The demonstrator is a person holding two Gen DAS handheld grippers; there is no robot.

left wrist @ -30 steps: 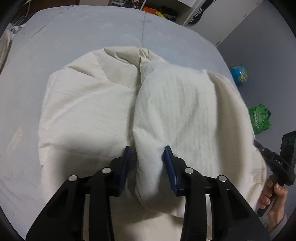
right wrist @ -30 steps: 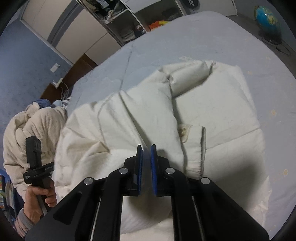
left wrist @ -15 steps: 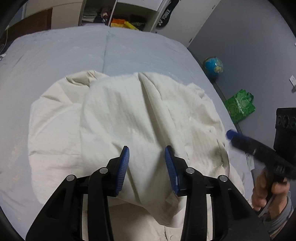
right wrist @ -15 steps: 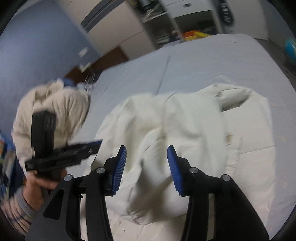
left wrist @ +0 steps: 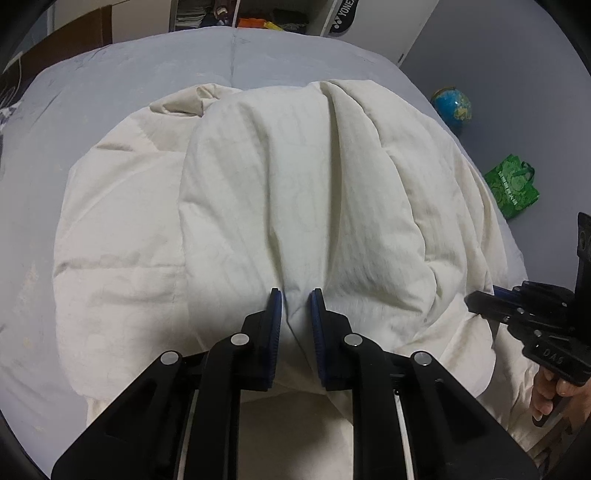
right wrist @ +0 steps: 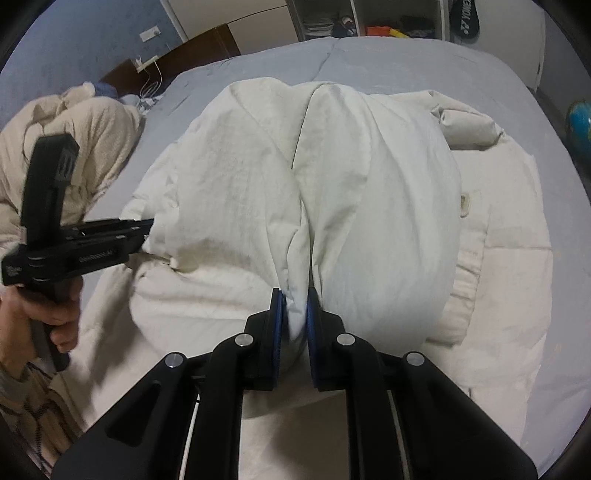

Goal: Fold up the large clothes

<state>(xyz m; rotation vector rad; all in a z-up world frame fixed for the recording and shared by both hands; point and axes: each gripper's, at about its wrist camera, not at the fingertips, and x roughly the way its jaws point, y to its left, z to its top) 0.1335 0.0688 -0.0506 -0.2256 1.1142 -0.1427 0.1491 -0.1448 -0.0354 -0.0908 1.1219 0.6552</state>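
A large cream padded garment lies in a bunched heap on a pale blue bed. It also shows in the right wrist view. My left gripper is shut on a fold of the garment at its near edge, with cloth pinched between the blue pads. My right gripper is shut on another fold of the same garment. In the left wrist view the right gripper comes in from the right. In the right wrist view the left gripper comes in from the left, its tips in the cloth.
A beige fleece heap lies at the bed's left side. A globe and a green bag stand on the floor right of the bed. Shelves and a wardrobe stand beyond the bed's far end.
Half a second ago both grippers were open above the garment. Now both have closed on folds of it at the near edge.
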